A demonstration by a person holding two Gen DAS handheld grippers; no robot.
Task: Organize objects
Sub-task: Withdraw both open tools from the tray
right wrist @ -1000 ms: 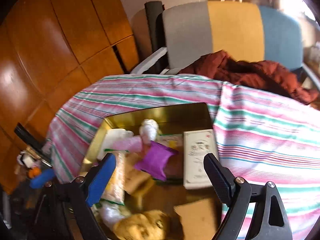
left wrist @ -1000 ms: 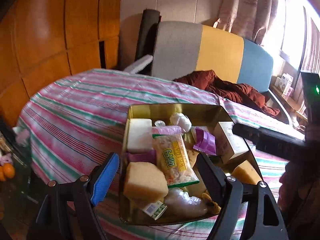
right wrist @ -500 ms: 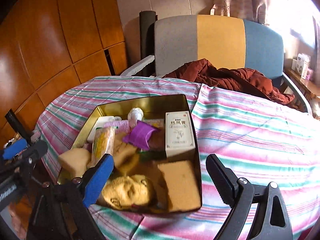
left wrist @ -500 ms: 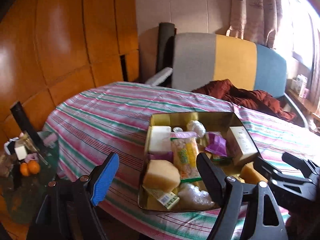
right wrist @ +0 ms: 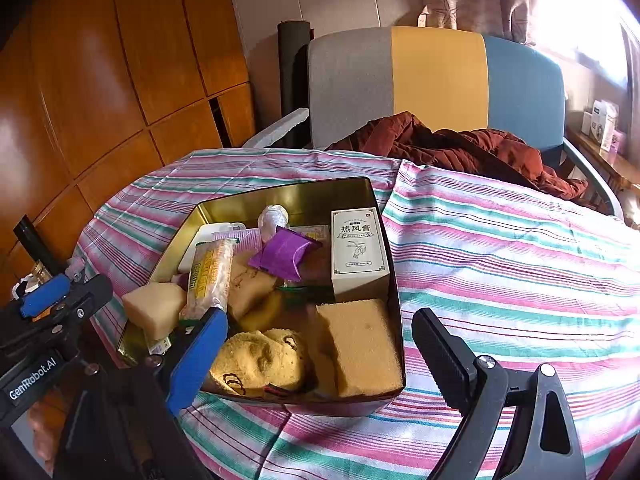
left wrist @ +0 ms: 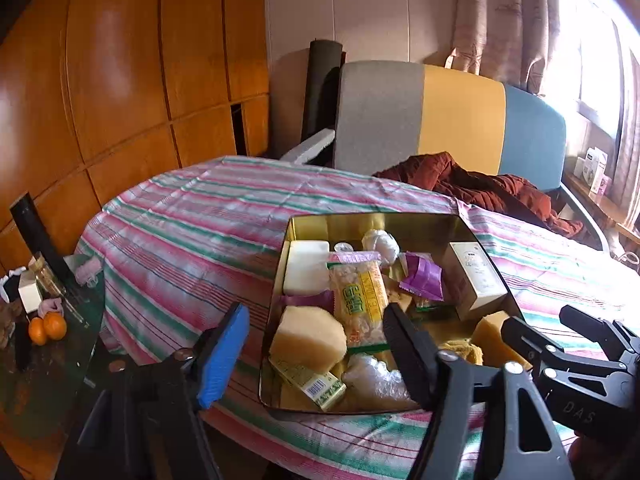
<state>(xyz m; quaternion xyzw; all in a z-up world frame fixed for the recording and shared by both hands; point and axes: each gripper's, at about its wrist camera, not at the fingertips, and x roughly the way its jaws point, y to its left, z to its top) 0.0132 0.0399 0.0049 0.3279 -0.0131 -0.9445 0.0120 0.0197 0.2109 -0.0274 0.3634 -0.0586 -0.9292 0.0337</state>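
a gold tin was seen standing on the striped cloth of the surface, near its front edge, crammed with small things. inside it, a white box with dark print stood against the right wall, a purple packet lay just beside it, and a long yellow snack bag lay further left. a tan sponge block filled the near right corner, with a yellow cloth with a face on it next to it. a pale sponge wedge rested at the near left, beside a white soap-like bar.

the left gripper was held above the tin's near left part; its jaws had just been closing, yet they were seen apart with nothing pressed between them. the right gripper was held over the tin's near right corner, jaws spread wide and gripping nothing.

a grey, yellow and blue chair stood behind the surface with a dark red jacket draped on it. two oranges lay on a low glass stand at the left.
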